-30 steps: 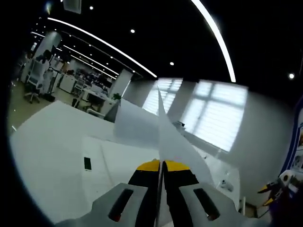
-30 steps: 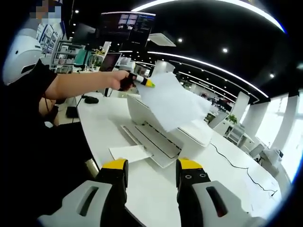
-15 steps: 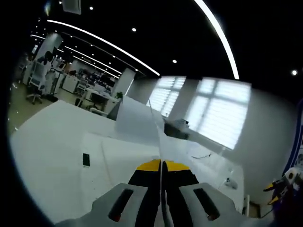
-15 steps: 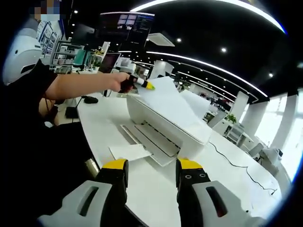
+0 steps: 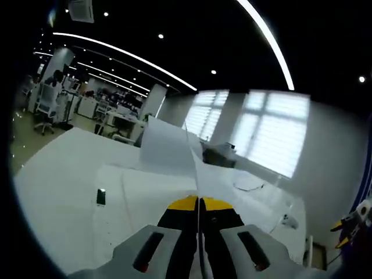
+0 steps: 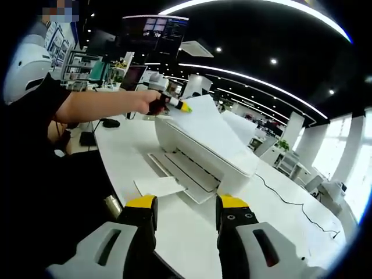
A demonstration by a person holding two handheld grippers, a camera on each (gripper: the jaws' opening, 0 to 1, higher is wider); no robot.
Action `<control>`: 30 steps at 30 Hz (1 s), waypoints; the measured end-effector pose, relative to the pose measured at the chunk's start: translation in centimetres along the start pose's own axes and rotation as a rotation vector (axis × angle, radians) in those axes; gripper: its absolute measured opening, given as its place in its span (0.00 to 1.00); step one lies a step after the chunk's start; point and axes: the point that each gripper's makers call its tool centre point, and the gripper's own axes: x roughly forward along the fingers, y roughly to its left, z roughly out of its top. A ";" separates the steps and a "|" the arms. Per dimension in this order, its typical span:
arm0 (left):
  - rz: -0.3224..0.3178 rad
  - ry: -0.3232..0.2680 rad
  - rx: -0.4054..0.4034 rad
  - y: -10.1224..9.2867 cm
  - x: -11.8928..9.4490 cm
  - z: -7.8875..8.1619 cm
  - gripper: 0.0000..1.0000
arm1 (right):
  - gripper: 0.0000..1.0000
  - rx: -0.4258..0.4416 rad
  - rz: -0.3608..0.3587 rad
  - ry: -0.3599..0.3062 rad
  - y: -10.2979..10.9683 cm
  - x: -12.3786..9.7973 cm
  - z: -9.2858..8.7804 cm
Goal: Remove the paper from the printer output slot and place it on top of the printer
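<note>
A white printer stands on the white table in the right gripper view. A white sheet of paper lies flat along its top, and my left gripper is shut on the sheet's near corner, held by a person's outstretched arm. Seen from the left gripper view, my left gripper has its yellow-tipped jaws pressed together on the paper, which runs forward over the printer top. My right gripper hangs open, well in front of the printer, holding nothing.
Another sheet of paper rests on the printer's output tray. A cable trails across the table to the right. Office desks, chairs and monitors stand in the background. Window blinds lie beyond the table.
The sheet, held raised and tilted above the printer a second ago, has come down flat onto the printer top. My left gripper stays shut on it. The right gripper has not moved.
</note>
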 end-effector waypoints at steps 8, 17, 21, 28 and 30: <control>0.024 0.016 0.019 -0.1 0.6 -0.9 0.06 | 0.36 -0.004 -0.001 -0.004 -0.1 0.0 0.1; 0.060 0.026 0.036 0.2 0.8 -1.4 0.06 | 0.36 -0.003 -0.001 -0.003 -0.2 0.0 0.0; 0.077 0.031 0.053 0.3 0.8 -1.5 0.06 | 0.36 -0.005 0.000 -0.006 -0.2 0.0 0.1; 0.113 0.037 0.099 0.4 1.0 -1.7 0.06 | 0.36 -0.005 0.000 -0.007 -0.2 0.0 0.1; 0.117 0.040 0.109 0.3 1.0 -1.8 0.06 | 0.36 -0.004 0.000 -0.008 -0.2 -0.1 0.1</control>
